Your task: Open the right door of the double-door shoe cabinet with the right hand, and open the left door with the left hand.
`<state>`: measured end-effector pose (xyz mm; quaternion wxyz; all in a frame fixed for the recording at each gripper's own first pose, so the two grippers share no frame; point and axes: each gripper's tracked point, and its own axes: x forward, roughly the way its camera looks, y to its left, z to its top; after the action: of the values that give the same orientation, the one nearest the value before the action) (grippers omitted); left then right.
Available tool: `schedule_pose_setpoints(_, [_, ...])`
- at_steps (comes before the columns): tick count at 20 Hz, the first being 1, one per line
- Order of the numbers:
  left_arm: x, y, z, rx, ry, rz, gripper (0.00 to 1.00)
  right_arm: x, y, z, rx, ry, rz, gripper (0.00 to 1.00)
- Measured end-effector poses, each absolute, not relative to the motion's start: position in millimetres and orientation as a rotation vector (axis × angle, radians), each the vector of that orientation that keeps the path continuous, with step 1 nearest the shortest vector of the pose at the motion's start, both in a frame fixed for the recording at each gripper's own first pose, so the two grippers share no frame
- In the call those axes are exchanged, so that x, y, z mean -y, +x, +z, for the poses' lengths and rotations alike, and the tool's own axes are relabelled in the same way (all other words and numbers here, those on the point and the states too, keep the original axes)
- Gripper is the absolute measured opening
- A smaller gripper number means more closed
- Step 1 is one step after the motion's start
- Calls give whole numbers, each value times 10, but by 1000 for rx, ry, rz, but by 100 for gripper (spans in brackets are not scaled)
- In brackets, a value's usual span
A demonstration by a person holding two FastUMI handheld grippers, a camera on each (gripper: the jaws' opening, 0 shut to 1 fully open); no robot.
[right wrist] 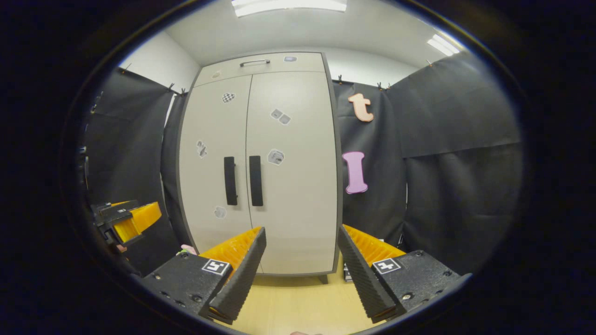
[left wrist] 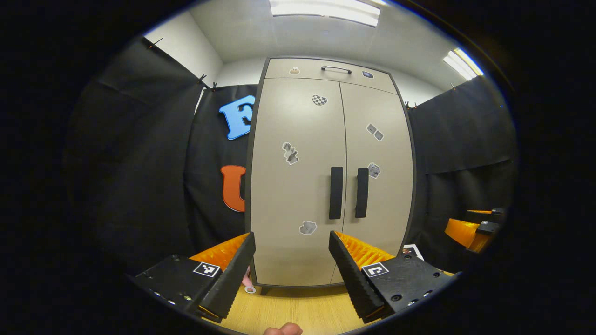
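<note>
Both shoe cabinet (left wrist: 326, 177) doors closed; each hand-held gripper (left wrist: 292, 239) (right wrist: 301, 235) spread, grasping nothing.

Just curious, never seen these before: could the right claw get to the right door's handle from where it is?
Probably yes. The right claw is open, the right door handle lies ahead, and nothing stands between them.

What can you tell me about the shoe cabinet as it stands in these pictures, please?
The shoe cabinet is tall and beige with a dark frame, standing upright on short feet on the wooden floor against the black cloth wall. Both doors are shut. Two dark vertical handles, the left handle and right handle, sit beside the centre seam. A top panel carries a horizontal handle. Small stickers dot the front. Nothing touches it; both grippers are apart from it.
</note>
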<state>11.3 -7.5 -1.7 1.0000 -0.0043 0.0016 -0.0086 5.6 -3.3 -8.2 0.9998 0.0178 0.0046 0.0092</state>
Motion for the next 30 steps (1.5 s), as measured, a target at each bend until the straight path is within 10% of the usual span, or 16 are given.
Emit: schedule_pose_setpoints(30, [37,214,-42,-8,3,-16,95,-17,203,-162,-26,33,19,96])
